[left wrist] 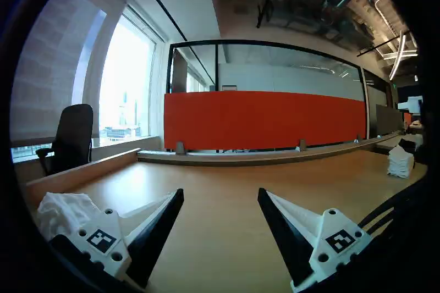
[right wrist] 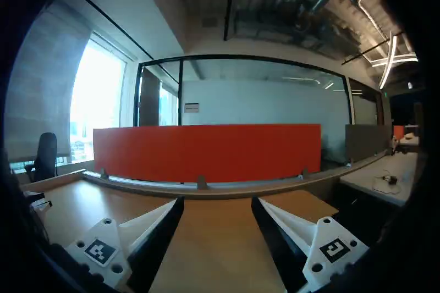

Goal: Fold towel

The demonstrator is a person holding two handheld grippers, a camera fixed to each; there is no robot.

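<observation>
Crumpled white towel [left wrist: 63,210] lies on the wooden table [left wrist: 220,238] at the near left. In the left gripper view it sits just behind the outer side of that gripper's left finger, and whether it touches the finger cannot be told. The left gripper [left wrist: 220,191] hangs low over the tabletop with its fingers spread wide and nothing between them, only bare wood showing in the gap.

At the far right of the same table stands a stack of folded white cloths [left wrist: 400,162], well apart from the crumpled one. An orange divider panel [left wrist: 264,120] runs along the far edge of the table, with a glass partition above it. A black office chair [left wrist: 74,139] stands at the left by a bright window [left wrist: 124,92].

In the right gripper view, the right gripper [right wrist: 217,199] is likewise released, its two fingers held apart over the wood with nothing gripped. The orange panel is straight ahead of it, and the chair is small at the far left. To the right a white desk [right wrist: 404,166] carries a thin dark cable [right wrist: 385,180]. Pipes and light strips run across the ceiling.
</observation>
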